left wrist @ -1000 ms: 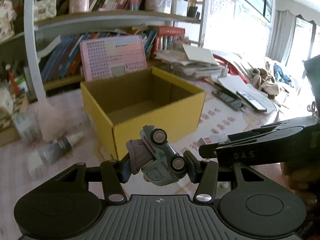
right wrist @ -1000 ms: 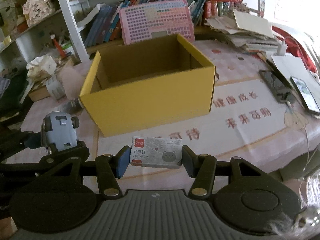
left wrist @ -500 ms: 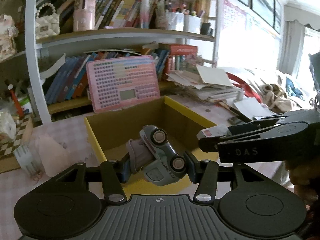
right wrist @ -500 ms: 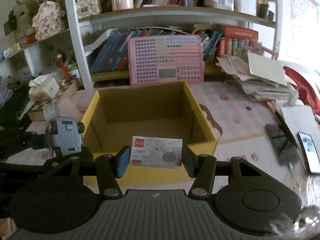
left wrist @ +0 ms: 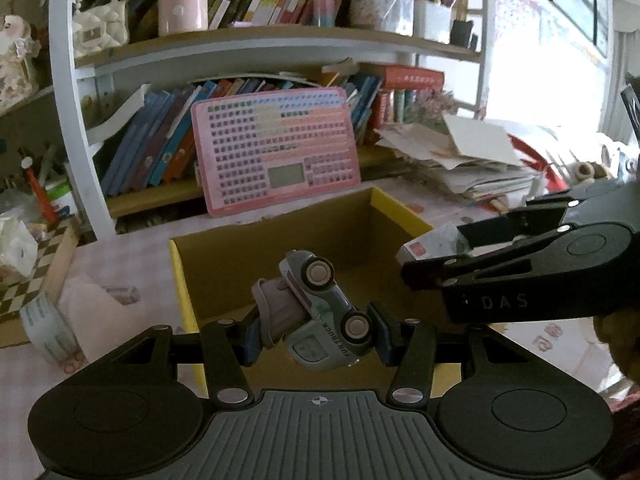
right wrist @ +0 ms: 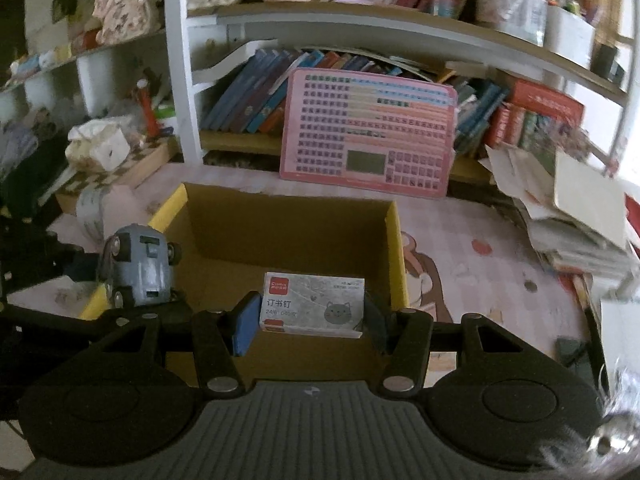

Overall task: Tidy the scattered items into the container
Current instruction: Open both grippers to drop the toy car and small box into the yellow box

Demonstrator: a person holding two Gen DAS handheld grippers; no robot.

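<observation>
My left gripper (left wrist: 314,326) is shut on a grey-blue toy truck (left wrist: 320,312), tilted, held over the near left part of the open yellow cardboard box (left wrist: 178,276). My right gripper (right wrist: 308,322) is shut on a small grey staple box with a cat picture (right wrist: 314,304) and holds it over the yellow box (right wrist: 394,248). The toy truck (right wrist: 138,266) shows in the right wrist view at the left, above the box's left wall. The right gripper (left wrist: 440,254) with the staple box (left wrist: 430,244) shows at the right of the left wrist view. The yellow box looks empty inside.
A pink keyboard toy (left wrist: 274,156) leans on the bookshelf behind the box. A paper stack (left wrist: 460,164) lies at the back right. A tape roll (right wrist: 92,210), a tissue pack (right wrist: 102,142) and a checkered board (left wrist: 36,264) sit left of the box.
Both grippers have moved forward and up from in front of the box to over its opening. Each keeps its grip on its item.
</observation>
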